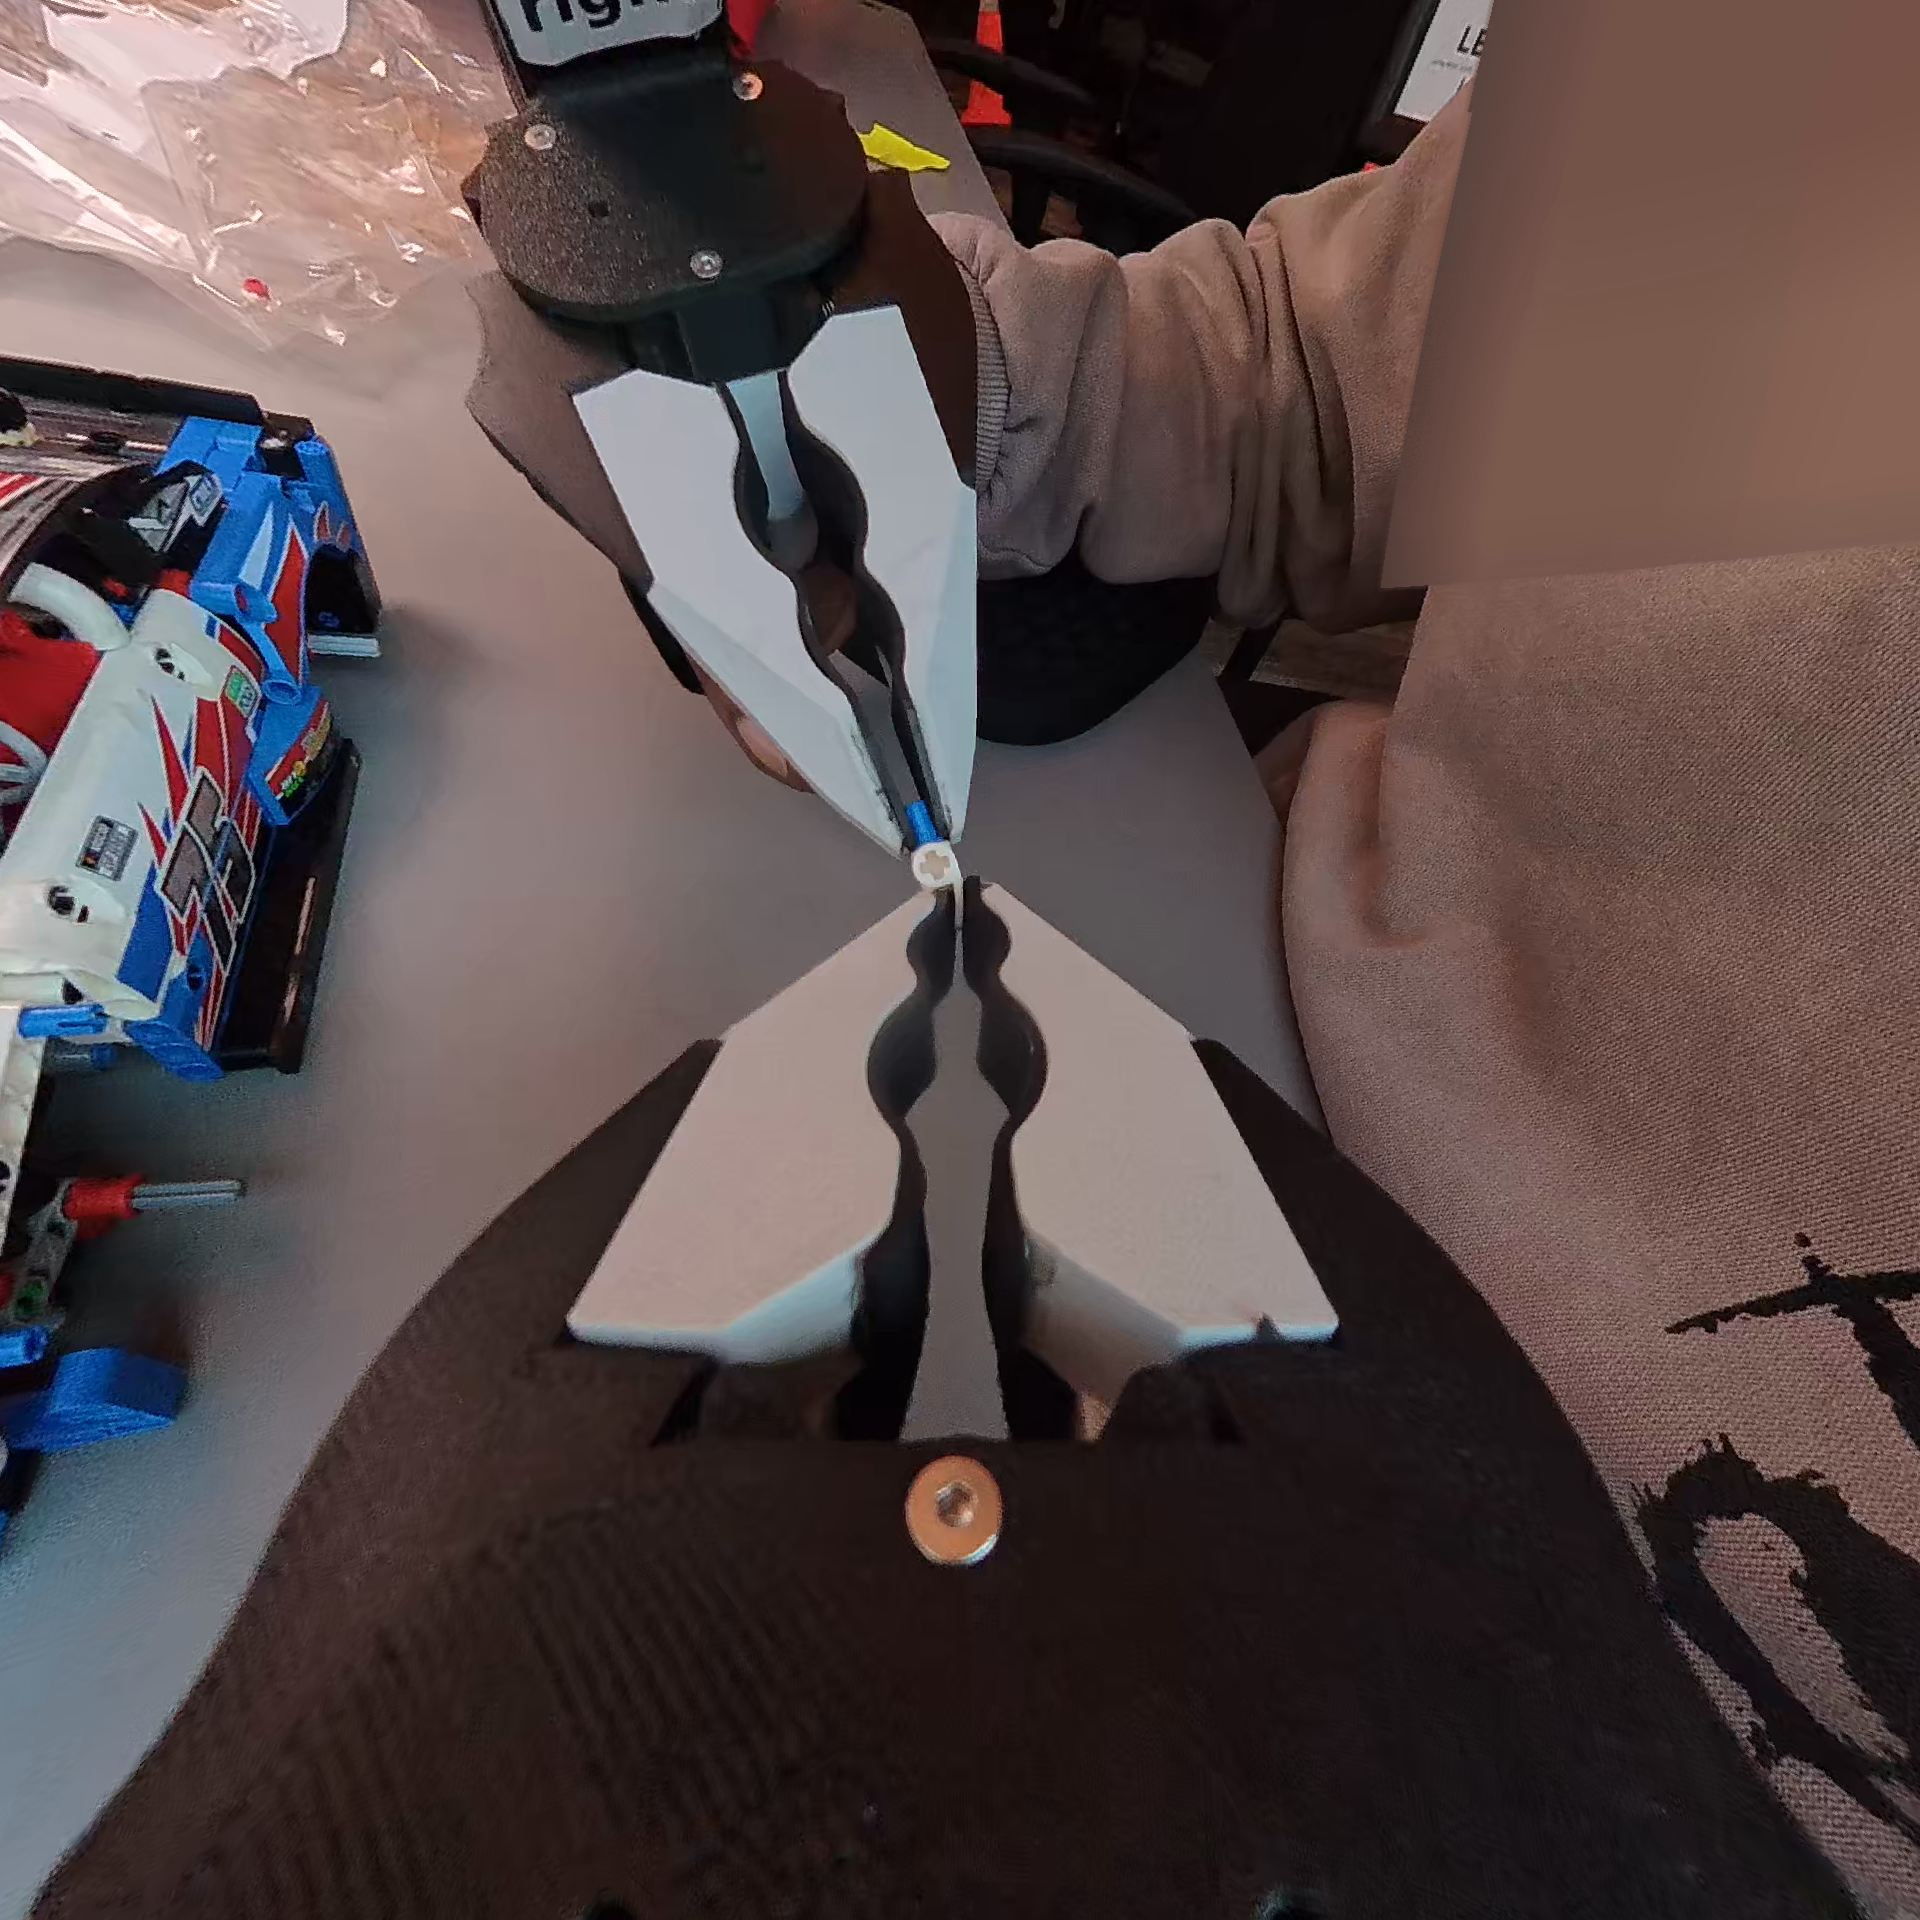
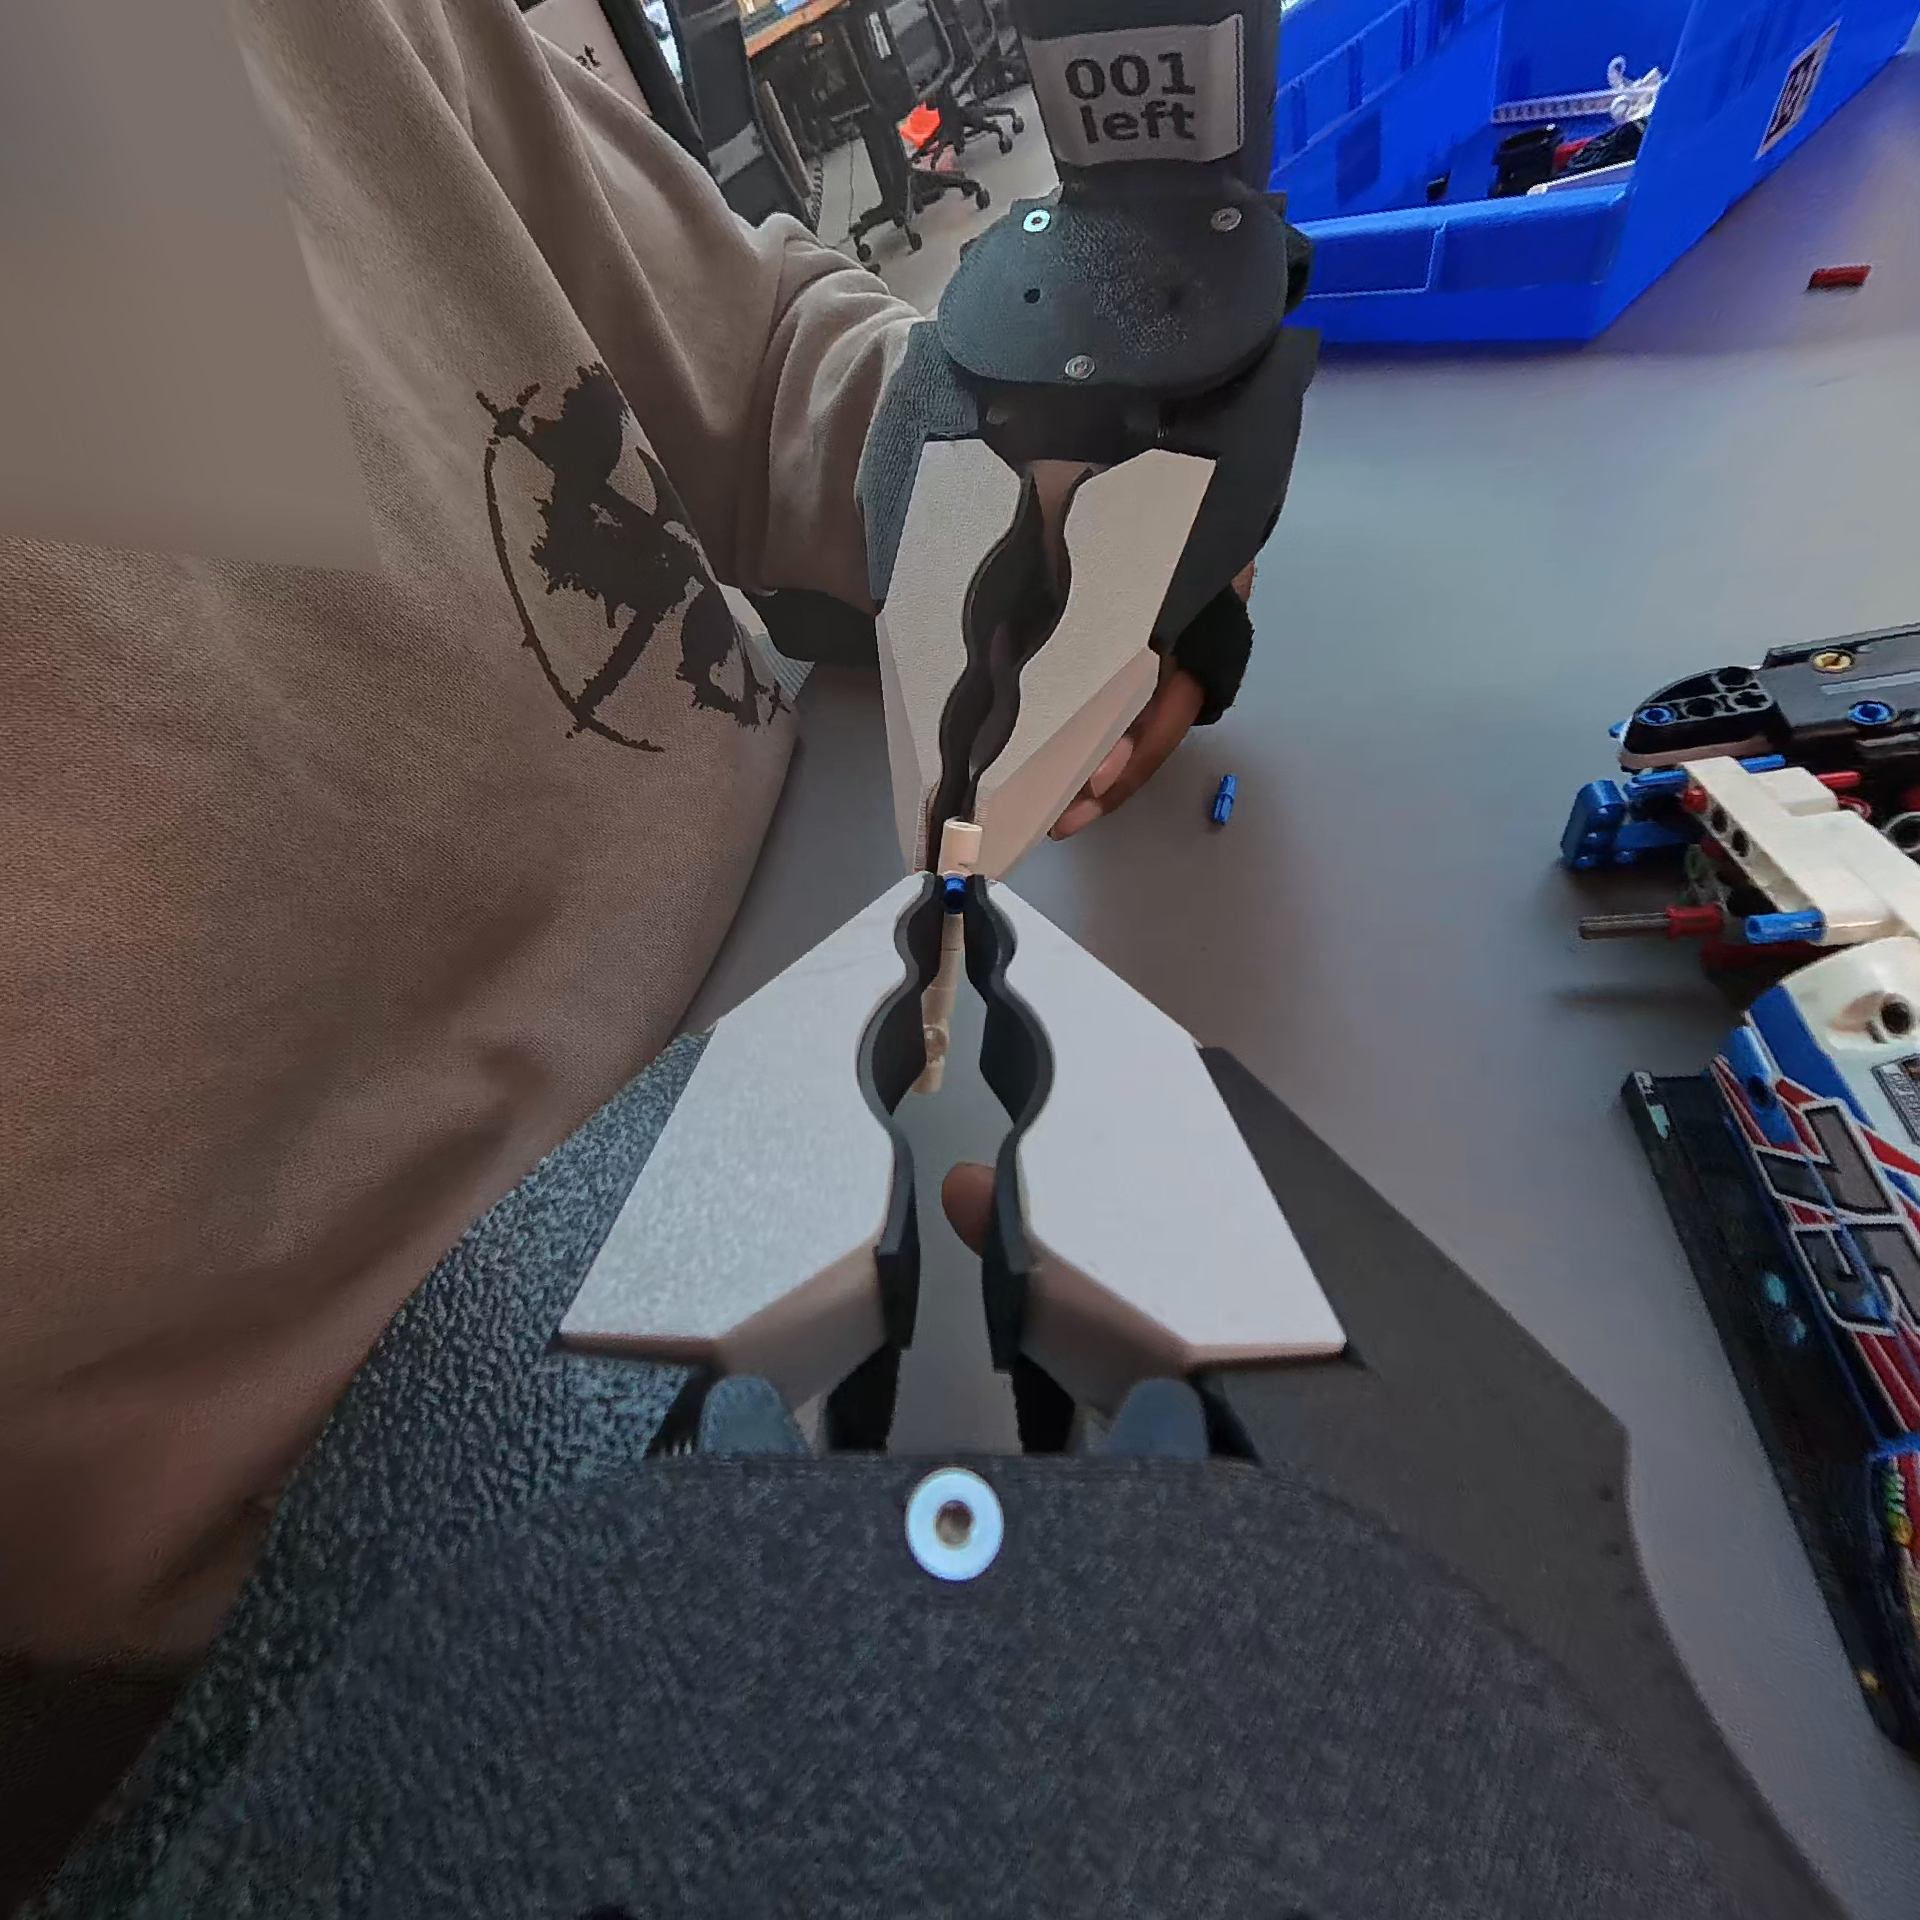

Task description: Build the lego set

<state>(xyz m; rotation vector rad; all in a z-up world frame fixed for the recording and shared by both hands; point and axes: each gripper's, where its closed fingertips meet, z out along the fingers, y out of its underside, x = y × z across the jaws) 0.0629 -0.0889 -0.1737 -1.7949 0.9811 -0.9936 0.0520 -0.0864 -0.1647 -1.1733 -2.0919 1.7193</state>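
Observation:
My left gripper (image 1: 956, 902) is shut on a small white connector piece (image 1: 935, 864) whose cross-shaped hole faces up. My right gripper (image 1: 928, 831) comes in from above, shut on a blue pin (image 1: 918, 821). The pin's end touches the white piece. In the right wrist view my right gripper (image 2: 951, 885) pinches the blue pin (image 2: 951, 894) at its tips. The left gripper (image 2: 956, 831) holds the white piece (image 2: 962, 837) just beyond it. Both are held above the grey table (image 1: 582, 831), close to the person's beige sweatshirt. The part-built blue, white and red lego car (image 1: 177, 748) stands to one side.
The car also shows in the right wrist view (image 2: 1808, 935). A loose blue pin (image 2: 1223, 798) lies on the table near the left hand. A blue parts bin (image 2: 1558, 229) and a small red piece (image 2: 1837, 276) are farther back. Crumpled clear plastic bags (image 1: 208, 156) lie beyond the car.

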